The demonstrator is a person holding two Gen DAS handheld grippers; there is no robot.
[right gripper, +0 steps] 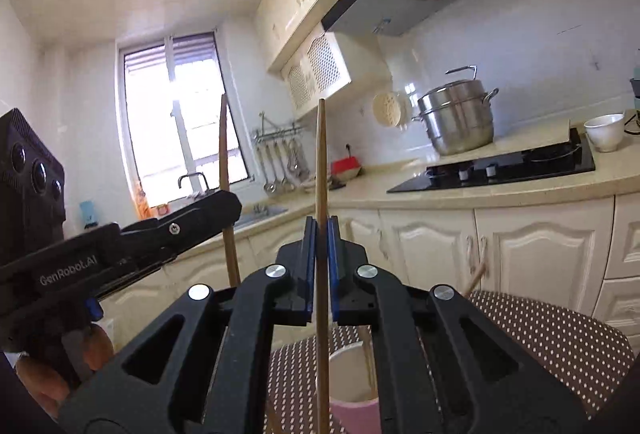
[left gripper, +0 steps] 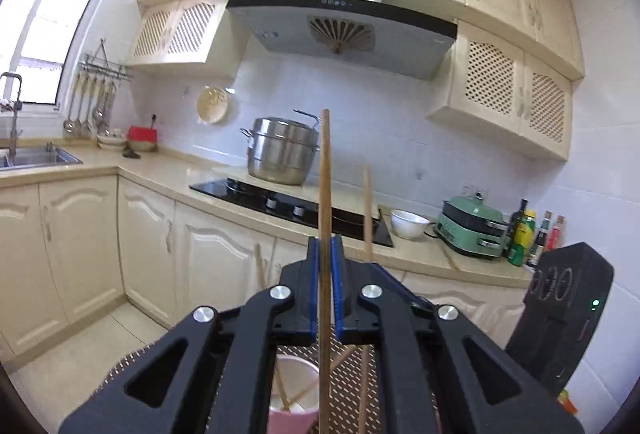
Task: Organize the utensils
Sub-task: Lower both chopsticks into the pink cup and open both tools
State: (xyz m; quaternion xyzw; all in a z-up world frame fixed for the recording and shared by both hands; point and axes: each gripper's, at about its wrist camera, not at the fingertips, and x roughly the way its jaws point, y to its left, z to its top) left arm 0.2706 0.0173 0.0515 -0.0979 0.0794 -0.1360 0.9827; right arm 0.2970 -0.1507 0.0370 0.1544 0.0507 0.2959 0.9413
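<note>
1. While each hand-held gripper is clamped on one upright chopstick, the left hand-held gripper [left gripper: 325, 254] holds its chopstick [left gripper: 325, 170] and the right hand-held gripper [right gripper: 321, 234] holds its chopstick [right gripper: 320, 162] above the pink cup [left gripper: 294, 374] on the dotted cloth [right gripper: 540, 330].
2. Lowering both together could knock the sticks against each other or the cup rim, tipping it.
3. Count: two held chopsticks, roughly two or three more leaning in one cup.
</note>
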